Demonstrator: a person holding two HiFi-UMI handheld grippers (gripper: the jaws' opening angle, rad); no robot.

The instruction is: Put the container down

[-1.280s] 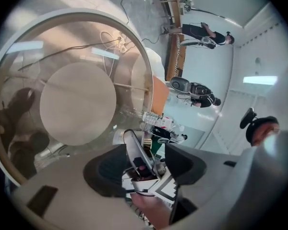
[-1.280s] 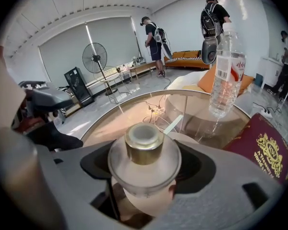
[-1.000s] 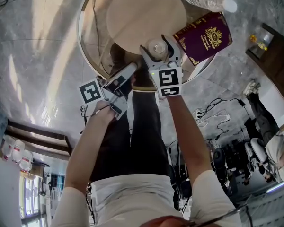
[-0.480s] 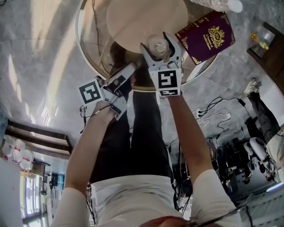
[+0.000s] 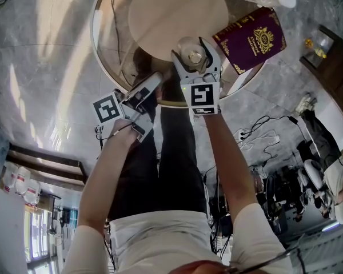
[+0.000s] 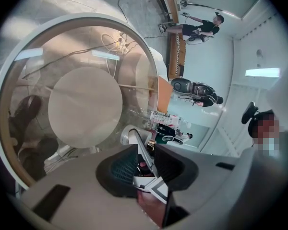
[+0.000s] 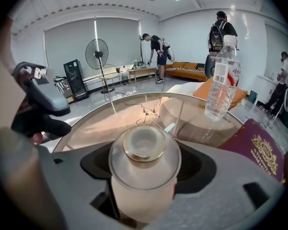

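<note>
Right gripper (image 5: 190, 50): clenched on the container (image 7: 144, 157), a small frosted glass jar with a domed lid, held upright between the jaws over the near edge of the round glass bench (image 5: 97, 39). The jar's base is hidden by the gripper body, so contact with the glass cannot be confirmed. The task is judged unfinished: lowering and release remain.

Left gripper (image 6: 148, 163): at the bench rim, to the left of the jar and apart from it. Its jaws have just been closing and stand a narrow gap apart with nothing between them.

Surroundings: a maroon booklet (image 5: 251, 39) lies just right of the jar and limits placement on that side. A water bottle (image 7: 223, 75) stands upright further back. The glass directly ahead is bare, with a tan disc (image 5: 177, 13) showing beneath it
</note>
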